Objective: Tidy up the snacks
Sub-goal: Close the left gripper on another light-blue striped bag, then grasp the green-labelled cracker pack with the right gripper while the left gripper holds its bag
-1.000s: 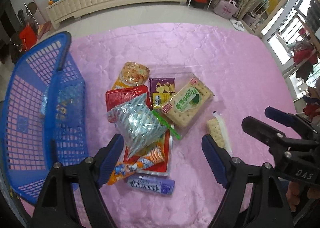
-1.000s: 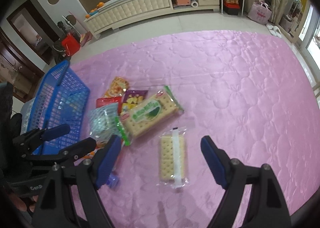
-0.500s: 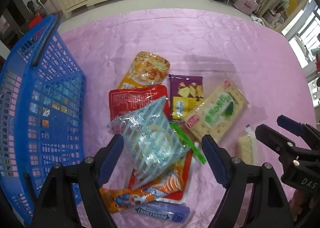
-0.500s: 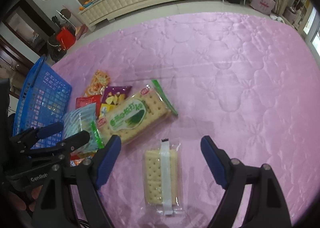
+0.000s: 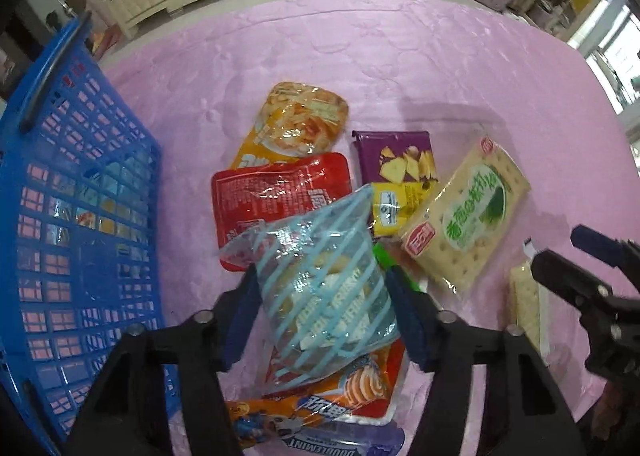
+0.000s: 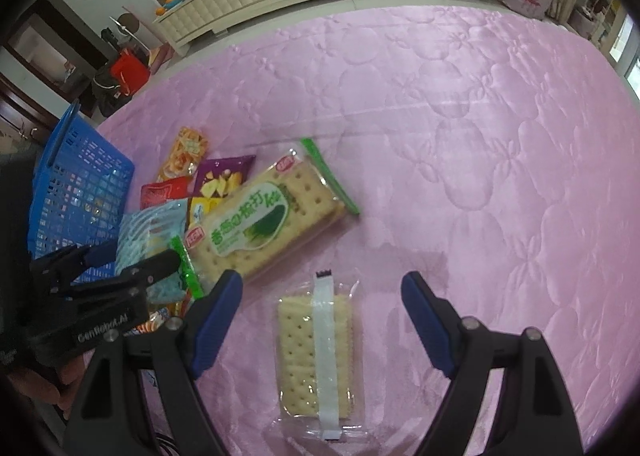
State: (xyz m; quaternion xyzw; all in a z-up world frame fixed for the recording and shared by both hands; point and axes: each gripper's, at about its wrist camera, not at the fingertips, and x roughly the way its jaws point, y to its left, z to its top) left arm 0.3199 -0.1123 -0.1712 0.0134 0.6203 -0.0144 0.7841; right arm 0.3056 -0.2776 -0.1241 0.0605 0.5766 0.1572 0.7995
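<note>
Both grippers have descended. My left gripper (image 5: 324, 308) has just been closing on the blue-striped bag (image 5: 324, 280) topping the snack pile beside the blue basket (image 5: 76, 216); pads touching, grasp apparently secured. Right gripper (image 6: 320, 320) straddles the cracker packet (image 6: 316, 356), jaws wide.
</note>
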